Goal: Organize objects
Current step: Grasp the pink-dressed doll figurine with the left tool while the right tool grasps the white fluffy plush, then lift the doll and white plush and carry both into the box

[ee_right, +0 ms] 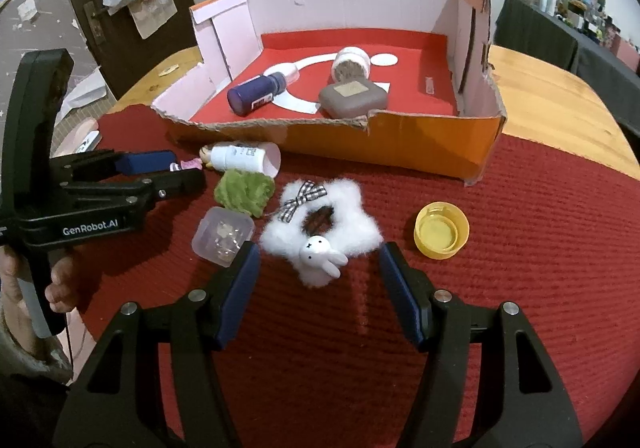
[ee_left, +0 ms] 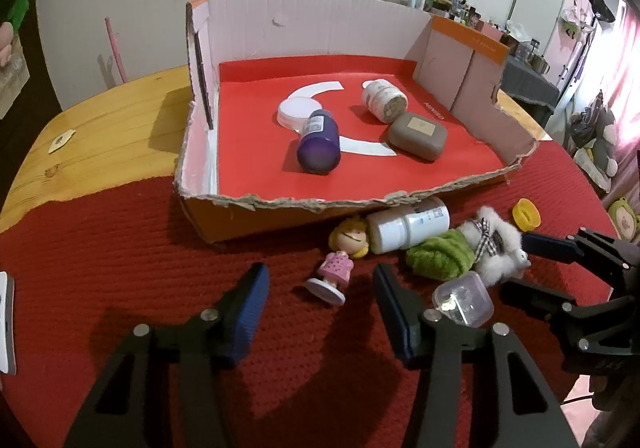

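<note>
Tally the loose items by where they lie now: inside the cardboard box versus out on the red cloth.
In the cardboard box: 4 (purple bottle, white lid, white jar, brown case)
On the red cloth: 6
Total: 10

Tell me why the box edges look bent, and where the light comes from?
Left wrist view: the fisheye lens bows the cardboard box, with black corners; the purple bottle casts its shadow leftward. Right wrist view: same bowing; the yellow cap is sharp, without glare.

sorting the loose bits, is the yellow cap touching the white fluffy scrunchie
Apart. The right wrist view shows bare red mat between the yellow cap and the white fluffy scrunchie.
</note>
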The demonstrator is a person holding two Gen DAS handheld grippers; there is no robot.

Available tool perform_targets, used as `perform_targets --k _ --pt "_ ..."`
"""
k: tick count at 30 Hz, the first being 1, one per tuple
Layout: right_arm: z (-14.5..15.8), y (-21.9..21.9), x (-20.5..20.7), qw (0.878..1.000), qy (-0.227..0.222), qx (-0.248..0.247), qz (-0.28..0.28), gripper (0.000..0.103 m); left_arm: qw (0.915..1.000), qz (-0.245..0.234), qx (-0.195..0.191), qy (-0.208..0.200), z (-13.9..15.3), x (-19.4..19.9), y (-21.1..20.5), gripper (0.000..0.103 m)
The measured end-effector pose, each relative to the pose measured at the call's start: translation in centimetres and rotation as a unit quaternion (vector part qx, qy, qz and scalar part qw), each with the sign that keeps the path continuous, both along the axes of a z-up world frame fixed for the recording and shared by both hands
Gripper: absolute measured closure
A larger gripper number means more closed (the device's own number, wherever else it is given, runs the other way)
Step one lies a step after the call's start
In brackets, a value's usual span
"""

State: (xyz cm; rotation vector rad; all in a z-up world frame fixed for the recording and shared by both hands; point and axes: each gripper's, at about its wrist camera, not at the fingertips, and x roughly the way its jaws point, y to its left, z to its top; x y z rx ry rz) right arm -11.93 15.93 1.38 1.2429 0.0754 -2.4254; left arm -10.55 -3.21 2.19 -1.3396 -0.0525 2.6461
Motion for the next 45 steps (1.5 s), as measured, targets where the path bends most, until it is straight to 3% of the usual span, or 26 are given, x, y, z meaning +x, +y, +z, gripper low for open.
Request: perform_targets --k 11,14,19,21,26,27,33,45 --pt "-0.2 -0.7 -1.1 1.000 0.011 0.013 -0.001 0.042 0.9999 0.000 -0.013 0.006 -0.2 -0.6 0.4 0.049" --pt "-0.3 -1.1 -1.2 1.000 0.017 0.025 0.002 0.042 0.9996 0.000 -0.026 0.012 -0.2 -0.7 0.9 0.052" --pt "-0.6 -1.8 -1.3 0.998 0.032 0.048 0.006 0.042 0.9993 -0.008 -0.032 0.016 -0.2 -0.7 1.5 0.066" --pt "-0.6 -2.0 -1.1 0.998 0.036 0.054 0.008 0.048 0.9992 -0.009 -0.036 0.017 -0.2 -0.7 1.6 0.067" --pt "-0.4 -1.9 -1.0 0.998 0.037 0.045 0.006 0.053 0.9996 -0.009 -0.022 0.014 -0.1 -0.4 1.4 0.071" --pt "-0.3 -1.7 -1.0 0.999 0.037 0.038 0.004 0.055 0.9997 -0.009 -0.018 0.013 -0.1 -0.3 1.3 0.082" --pt "0.2 -1.1 -0.5 0.999 0.032 0.006 0.000 0.065 0.9999 -0.001 -0.011 0.012 0.0 0.1 1.0 0.082" --pt "1.9 -1.2 1.1 0.999 0.036 -0.037 0.015 0.069 0.9999 0.004 -0.002 0.014 0.2 1.4 0.7 0.083"
